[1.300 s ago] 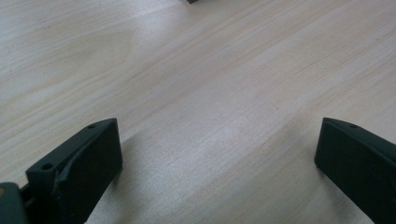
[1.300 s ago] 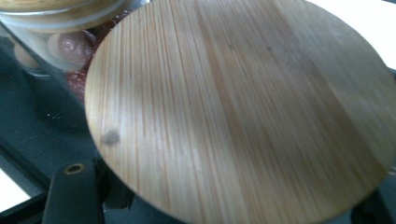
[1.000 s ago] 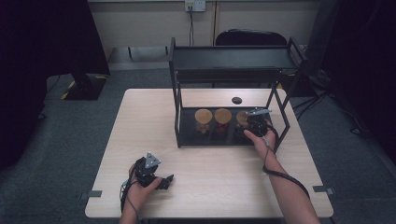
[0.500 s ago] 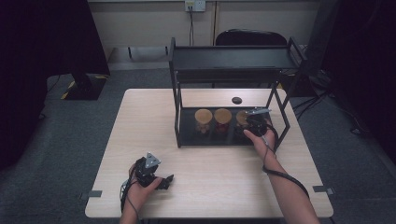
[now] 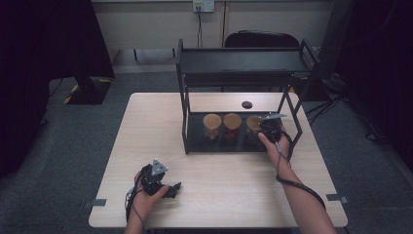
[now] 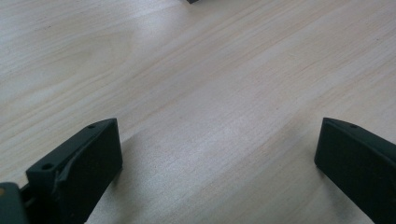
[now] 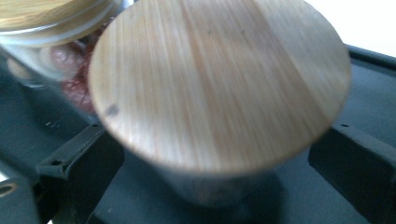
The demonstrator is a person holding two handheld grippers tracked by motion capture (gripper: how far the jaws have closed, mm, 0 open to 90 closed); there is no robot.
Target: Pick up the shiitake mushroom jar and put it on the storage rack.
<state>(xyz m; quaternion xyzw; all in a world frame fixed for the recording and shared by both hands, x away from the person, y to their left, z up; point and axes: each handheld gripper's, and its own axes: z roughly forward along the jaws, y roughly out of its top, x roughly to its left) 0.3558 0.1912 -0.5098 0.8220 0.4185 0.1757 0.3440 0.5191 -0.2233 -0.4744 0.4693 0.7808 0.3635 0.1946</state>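
Three glass jars with wooden lids stand in a row on the lower shelf of a black rack (image 5: 238, 66). My right gripper (image 5: 258, 130) is at the right jar (image 5: 252, 122). In the right gripper view that jar (image 7: 219, 84) sits between the jaws, whose pads stand a little off the glass. The jaws have just been opening, so the gripper (image 7: 215, 154) is open around the jar. The middle jar (image 7: 42, 18) holds something red. My left gripper (image 5: 171, 189) rests on the table near the front left, open (image 6: 217, 140) over bare wood.
The light wooden table (image 5: 160, 131) carries the rack at its back right. A small black disc (image 5: 247, 104) lies behind the rack's shelf. The other jars (image 5: 212, 124) (image 5: 232, 123) stand close to the left of the right one. A dark chair (image 5: 263, 39) stands beyond the table.
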